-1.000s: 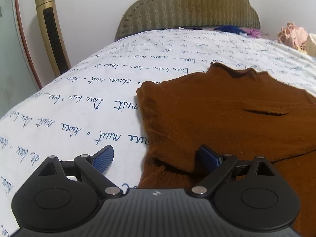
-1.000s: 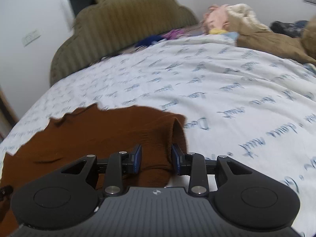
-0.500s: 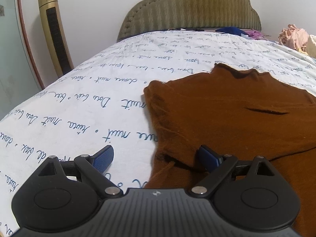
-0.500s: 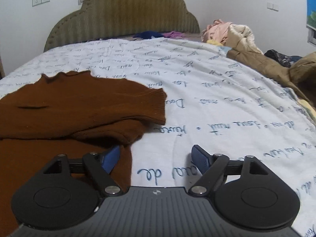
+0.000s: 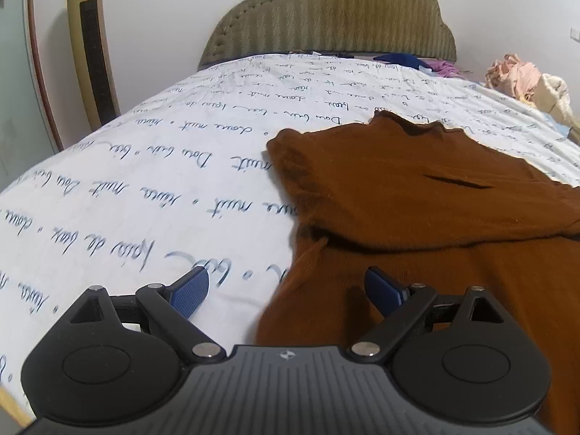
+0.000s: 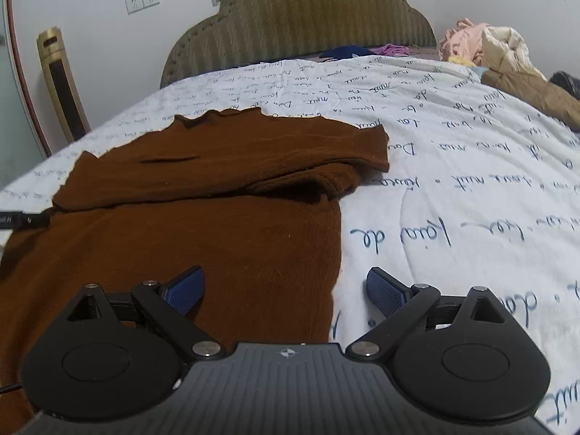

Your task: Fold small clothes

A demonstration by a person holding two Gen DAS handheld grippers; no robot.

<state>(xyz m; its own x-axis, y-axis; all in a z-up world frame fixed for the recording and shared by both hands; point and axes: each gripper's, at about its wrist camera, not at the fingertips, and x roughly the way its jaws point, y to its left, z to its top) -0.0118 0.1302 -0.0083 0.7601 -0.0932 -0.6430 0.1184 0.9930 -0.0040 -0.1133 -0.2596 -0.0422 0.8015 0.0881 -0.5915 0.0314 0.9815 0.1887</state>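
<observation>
A brown knit sweater [image 5: 417, 188] lies flat on the bed, its sleeves folded across the chest. In the right wrist view the sweater [image 6: 203, 199] fills the left half. My left gripper [image 5: 288, 290] is open and empty, straddling the sweater's lower left edge. My right gripper [image 6: 284, 288] is open and empty, straddling the sweater's lower right edge. A bit of the left gripper's black cable end [image 6: 21, 220] shows at the sweater's far left side.
The bed has a white sheet [image 5: 163, 166] printed with blue handwriting and an olive padded headboard [image 5: 337, 14]. A gold tower fan [image 5: 92, 43] stands at the left. A pile of pink, cream and tan clothes [image 6: 500, 58] lies at the far right of the bed.
My right gripper opened, let go of the sleeve and drew back toward the hem. My left gripper stayed open and also pulled back toward the sweater's lower edge.
</observation>
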